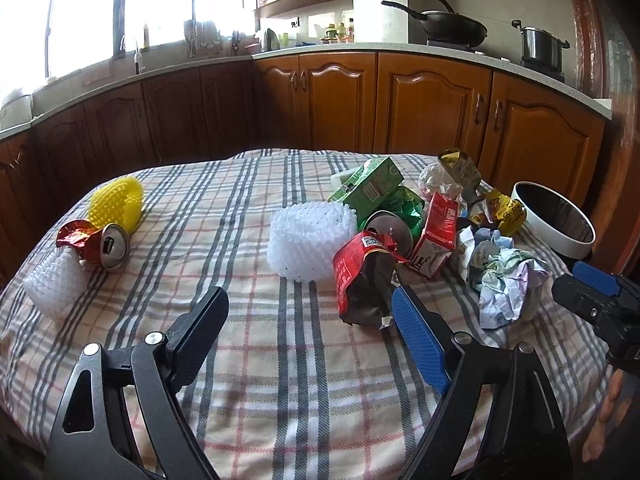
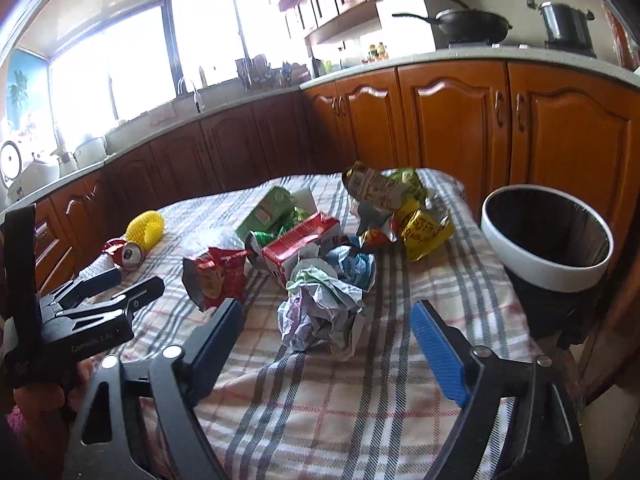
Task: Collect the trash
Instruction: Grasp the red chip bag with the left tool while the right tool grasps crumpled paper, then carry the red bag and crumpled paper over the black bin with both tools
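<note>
1. Left wrist view: left claw (image 1: 308,320) was spread wide, nothing between its fingers, hovering over bare cloth of the table (image 1: 248,360). The red bag (image 1: 362,280) lay just ahead and right of its centre line, its near end beside the blue right finger. The white net (image 1: 312,240) sat dead ahead but further off.
2. Same view: paper wad (image 1: 504,280) lay well to the right, close to the right claw (image 1: 592,296), which came in from the right edge. The bin (image 1: 556,220) stood at the table's far right, behind the wad.
3. Right wrist view: right claw (image 2: 328,320) was also spread and empty. The paper wad (image 2: 320,304) sat straight ahead, centred between the fingers, just past the tips, no contact visible. No clear long axis; it is a roughly round crumple.
4. Same view: bin (image 2: 548,240) was ahead-right, rim open toward the camera. Left claw (image 2: 128,288) sat to the left, near the red bag (image 2: 216,276).
5. Judgement: right claw is nearer wad and bin, so it should go straight forward; the left should shift right for the bag.
</note>
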### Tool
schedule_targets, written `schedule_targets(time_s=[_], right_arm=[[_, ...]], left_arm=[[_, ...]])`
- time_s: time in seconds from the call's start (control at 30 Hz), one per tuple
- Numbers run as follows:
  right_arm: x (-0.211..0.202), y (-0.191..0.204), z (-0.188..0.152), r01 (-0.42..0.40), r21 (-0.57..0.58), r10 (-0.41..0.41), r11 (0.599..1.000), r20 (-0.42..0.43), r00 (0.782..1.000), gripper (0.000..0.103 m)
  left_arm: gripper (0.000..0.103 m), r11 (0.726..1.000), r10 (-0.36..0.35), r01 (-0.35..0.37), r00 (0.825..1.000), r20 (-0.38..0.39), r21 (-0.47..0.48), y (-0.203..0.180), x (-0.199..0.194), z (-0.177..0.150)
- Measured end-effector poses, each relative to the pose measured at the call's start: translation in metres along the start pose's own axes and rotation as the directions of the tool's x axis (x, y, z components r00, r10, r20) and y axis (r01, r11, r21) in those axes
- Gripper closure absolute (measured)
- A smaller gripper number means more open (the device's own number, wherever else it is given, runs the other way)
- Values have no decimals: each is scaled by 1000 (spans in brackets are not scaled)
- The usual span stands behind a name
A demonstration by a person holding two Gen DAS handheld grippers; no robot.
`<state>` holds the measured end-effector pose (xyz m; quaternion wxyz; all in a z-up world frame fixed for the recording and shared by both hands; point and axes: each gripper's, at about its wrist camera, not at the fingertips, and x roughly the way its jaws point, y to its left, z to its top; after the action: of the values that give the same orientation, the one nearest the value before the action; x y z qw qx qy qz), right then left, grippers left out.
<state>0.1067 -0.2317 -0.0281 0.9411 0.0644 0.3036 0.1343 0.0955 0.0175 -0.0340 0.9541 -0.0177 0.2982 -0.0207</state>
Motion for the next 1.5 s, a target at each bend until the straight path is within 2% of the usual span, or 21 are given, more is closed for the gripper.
schedule_targets(time_s=[0.17,0.2,0.27,0.3,0.33,0.37,0.43,0.5,0.53,0.57,0.6,0.77,0.93,1.17,1.5], right_arm=[[35,-8,-1,-5,34,8,999,-96,995,24],[40,-10,-2,-11,43,15,999,-112,994,29],[47,-13,-3,-24,63,32,998,-136,990,40],[50,-15,-5,-34,76,45,997,-147,988,49],[50,-17,-5,-48,91,61,995,-152,986,60],[50,-19,-6,-61,106,77,992,-151,986,65],[46,-20,-6,-71,116,87,991,-141,986,80],[40,-22,-6,-83,124,100,989,-133,986,87],[36,-23,-5,-85,126,102,988,-129,986,90],[32,-24,-4,-87,126,103,988,-125,987,97],[29,-24,-4,-86,126,102,988,-122,987,98],[11,-31,0,-84,120,94,989,-82,992,99],[-7,-39,7,-63,113,68,992,-37,997,99],[-26,-70,15,-12,153,11,988,8,1000,99],[-43,-136,26,101,216,-110,971,33,993,98]], left_arm=[[26,1000,-3,5,997,-73,20,-1,26,6],[28,1000,-4,7,996,-89,29,-1,32,7],[41,999,-23,27,994,-106,31,-4,39,8],[47,999,-39,43,992,-118,32,-6,43,9],[62,998,-43,49,990,-132,47,-6,45,9],[77,997,-59,66,988,-143,46,-7,47,9],[93,994,-96,103,982,-161,36,-10,48,7],[95,991,-122,129,979,-161,32,-14,43,5],[102,990,-133,140,978,-161,35,-16,40,4],[102,987,-147,154,976,-159,35,-18,37,4],[102,986,-154,162,976,-157,45,-21,33,4],[102,977,-182,193,976,-124,91,-40,13,10],[102,961,-235,246,967,-103,122,-63,1,21],[102,936,-301,317,946,-117,156,-102,8,33],[102,896,-361,388,920,-154,216,-177,34,56]])
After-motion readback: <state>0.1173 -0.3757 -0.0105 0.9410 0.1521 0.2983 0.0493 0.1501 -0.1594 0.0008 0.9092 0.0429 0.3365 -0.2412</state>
